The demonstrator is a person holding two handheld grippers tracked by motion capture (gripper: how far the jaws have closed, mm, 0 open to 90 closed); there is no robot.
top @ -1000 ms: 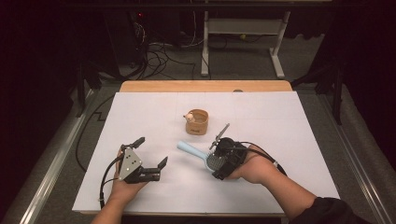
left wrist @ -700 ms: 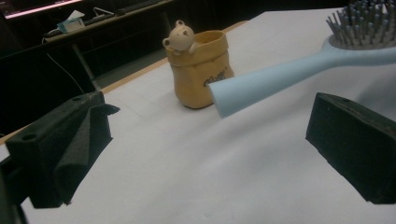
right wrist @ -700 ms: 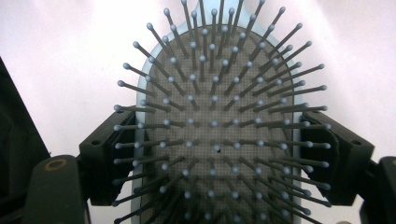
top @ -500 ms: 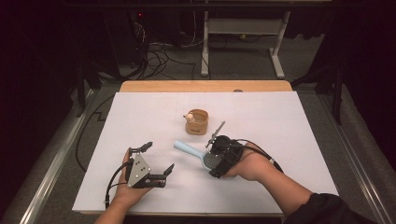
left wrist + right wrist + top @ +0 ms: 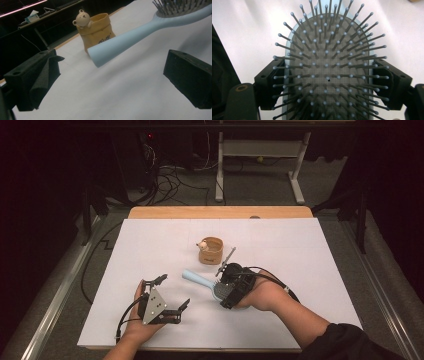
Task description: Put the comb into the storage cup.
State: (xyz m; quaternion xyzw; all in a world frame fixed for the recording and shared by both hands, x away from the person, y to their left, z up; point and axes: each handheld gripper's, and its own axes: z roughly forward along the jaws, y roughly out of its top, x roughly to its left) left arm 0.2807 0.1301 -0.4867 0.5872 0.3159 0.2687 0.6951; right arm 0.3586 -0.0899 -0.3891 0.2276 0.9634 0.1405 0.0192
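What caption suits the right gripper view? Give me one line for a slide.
Right gripper clamps the head of a light-blue hairbrush, bristles facing the camera, over the white table.

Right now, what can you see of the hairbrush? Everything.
The hairbrush is pale blue, plastic by its look, with a smooth rounded handle and an oval head holding a grey pad of ball-tipped grey bristles. The right gripper clamps the head's two edges, bristles facing its camera. The handle points toward the open left gripper, which is apart from it, its free end looking raised off the white table cover. A tan bear cup stands just beyond, not touching.
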